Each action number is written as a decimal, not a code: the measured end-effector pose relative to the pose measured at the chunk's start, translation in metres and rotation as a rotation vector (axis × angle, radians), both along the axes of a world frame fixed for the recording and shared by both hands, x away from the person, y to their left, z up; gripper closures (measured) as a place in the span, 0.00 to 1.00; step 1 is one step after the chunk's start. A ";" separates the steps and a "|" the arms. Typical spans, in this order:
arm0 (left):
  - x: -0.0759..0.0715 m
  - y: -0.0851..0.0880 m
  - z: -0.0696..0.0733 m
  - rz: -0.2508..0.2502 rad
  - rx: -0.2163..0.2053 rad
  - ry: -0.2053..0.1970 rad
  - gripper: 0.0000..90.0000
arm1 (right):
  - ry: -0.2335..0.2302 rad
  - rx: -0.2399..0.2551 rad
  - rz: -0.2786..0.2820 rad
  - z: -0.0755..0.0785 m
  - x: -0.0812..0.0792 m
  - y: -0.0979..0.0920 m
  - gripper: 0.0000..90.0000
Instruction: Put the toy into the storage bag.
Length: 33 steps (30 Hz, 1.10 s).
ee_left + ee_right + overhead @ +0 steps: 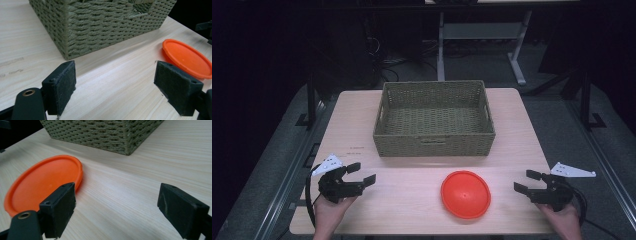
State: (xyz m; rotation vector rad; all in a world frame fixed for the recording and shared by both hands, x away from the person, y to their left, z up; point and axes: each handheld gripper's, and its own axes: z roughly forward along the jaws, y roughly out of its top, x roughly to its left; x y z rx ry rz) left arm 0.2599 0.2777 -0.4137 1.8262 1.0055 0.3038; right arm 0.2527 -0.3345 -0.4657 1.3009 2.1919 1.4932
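Orange disc (465,194): flat on table (412,210), at 6 o'clock from wicker basket (434,120).
Left gripper (361,174): jaws spread, empty, at disc's 9 o'clock.
Right gripper (527,181): jaws spread, empty, at disc's 3 o'clock.

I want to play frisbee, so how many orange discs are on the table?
1. The disc lies flat on the table, in front of the basket, apart from it, between the two grippers. The basket looks empty, so none seems hidden.

A: What's on your table (362,130)?

B: A woven basket (434,120) at the far middle, an orange disc (465,194) near you. Your left gripper (364,174) and right gripper (526,181) rest either side, jaws apart, empty.
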 end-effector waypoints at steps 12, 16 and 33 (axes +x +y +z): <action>0.004 -0.006 -0.007 -0.038 -0.007 0.031 0.19 | 0.007 -0.089 0.157 0.027 -0.003 0.061 0.16; 0.005 -0.007 -0.008 -0.046 -0.014 0.046 0.19 | 0.043 -0.083 0.197 0.030 0.006 0.074 0.16; 0.007 -0.013 -0.012 -0.074 -0.002 0.089 0.19 | 0.246 -0.142 0.291 0.016 0.047 0.095 0.36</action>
